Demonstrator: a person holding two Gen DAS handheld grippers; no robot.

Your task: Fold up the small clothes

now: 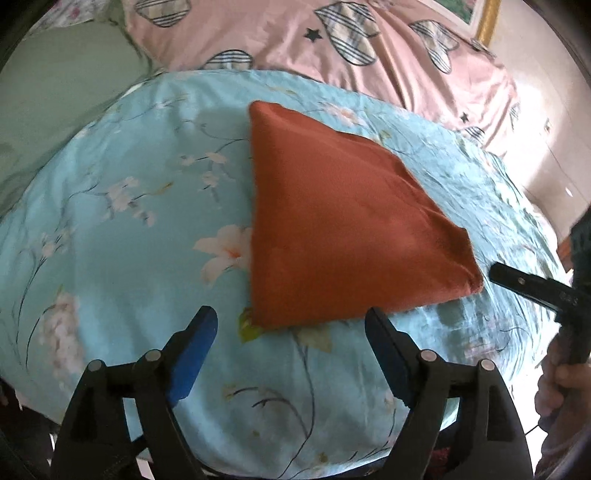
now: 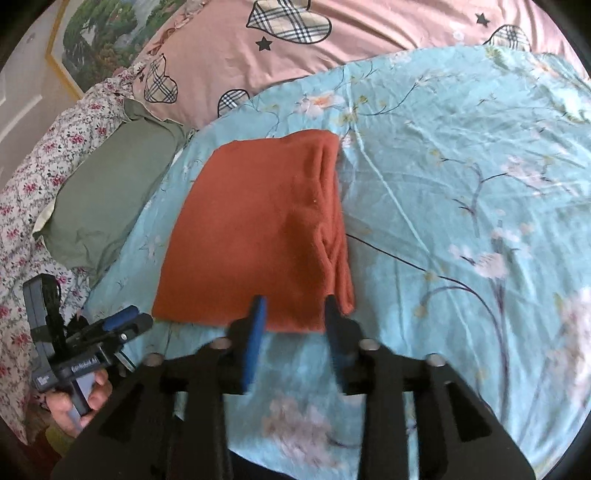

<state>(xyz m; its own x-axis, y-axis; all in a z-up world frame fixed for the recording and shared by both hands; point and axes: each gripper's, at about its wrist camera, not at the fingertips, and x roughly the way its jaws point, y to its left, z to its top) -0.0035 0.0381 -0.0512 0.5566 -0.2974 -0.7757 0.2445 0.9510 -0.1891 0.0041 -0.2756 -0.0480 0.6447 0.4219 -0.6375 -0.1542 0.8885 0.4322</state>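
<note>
A rust-orange garment (image 1: pixel 332 229) lies folded flat into a rectangle on the light blue floral sheet (image 1: pixel 129 192). It also shows in the right wrist view (image 2: pixel 258 236), with its layered folded edge on the right. My left gripper (image 1: pixel 291 317) is open and empty, just short of the garment's near edge. My right gripper (image 2: pixel 295 306) is open with a narrower gap, empty, its fingertips at the garment's near edge. The right gripper shows at the right edge of the left wrist view (image 1: pixel 496 271); the left one shows at lower left in the right wrist view (image 2: pixel 133 321).
A pink quilt with plaid hearts (image 1: pixel 332 48) lies behind the blue sheet. A green pillow (image 2: pixel 107 199) sits left of the garment, on a flowered sheet (image 2: pixel 22 206). A framed picture (image 2: pixel 107 33) hangs on the wall.
</note>
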